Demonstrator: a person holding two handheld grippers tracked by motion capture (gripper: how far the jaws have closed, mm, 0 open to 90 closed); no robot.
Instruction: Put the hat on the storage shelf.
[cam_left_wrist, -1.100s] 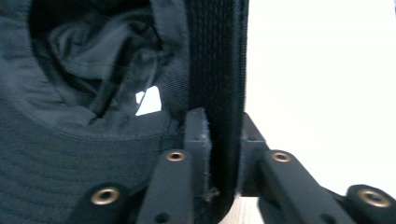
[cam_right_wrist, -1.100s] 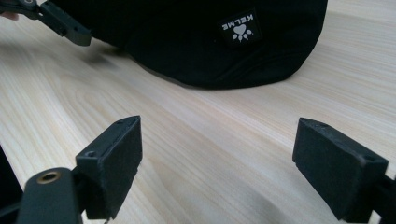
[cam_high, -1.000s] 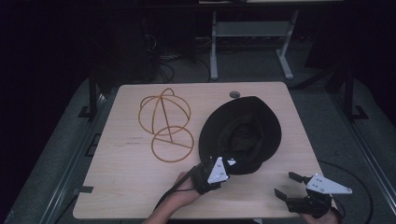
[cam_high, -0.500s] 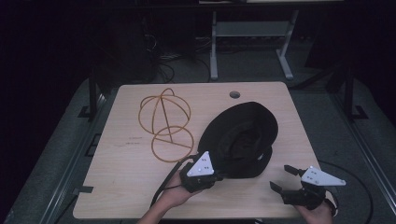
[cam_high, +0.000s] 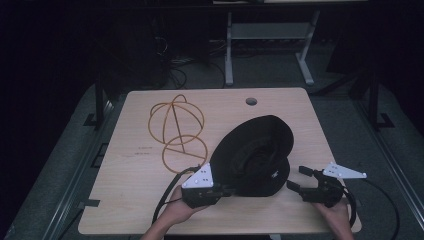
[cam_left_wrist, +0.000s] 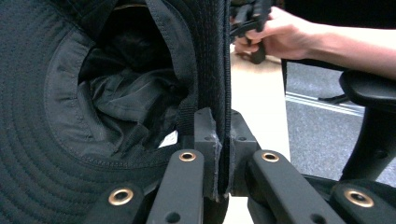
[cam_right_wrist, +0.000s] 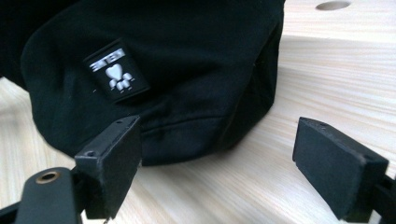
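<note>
High view: a black hat (cam_high: 255, 155) lies inside-up on the right half of the pale wooden counter (cam_high: 135, 175), its brim reaching toward the near edge. Left of it, well apart from both hands, sits a wire hat frame (cam_high: 176, 127) of orange-brown hoops, one ring flat on the wood and a domed cage behind it. A round cable hole (cam_high: 251, 101) is cut into the far part of the counter.

The left tongs (cam_high: 227, 190) come in from the near edge, held by the left hand (cam_high: 182, 212), and meet the hat's near-left brim. In the left gripper view the two jaws are pressed together on the stitched brim edge (cam_left_wrist: 223, 140), which stands upright between them; the hat's dark lining (cam_left_wrist: 121, 93) and a strap hang to the left. Farther off in that view, the person's other hand grips its own tool above the counter.

The right tongs (cam_high: 296, 180), held by the right hand (cam_high: 335, 212), sit just beside the hat's near-right side. In the right gripper view the jaws stand wide apart with nothing between them; the left jaw pad is close to the hat's outer fabric, whether touching I cannot tell, and the right pad hovers over bare wood. A small sewn label (cam_right_wrist: 116, 69) with a heart and paw mark faces that camera.
</note>
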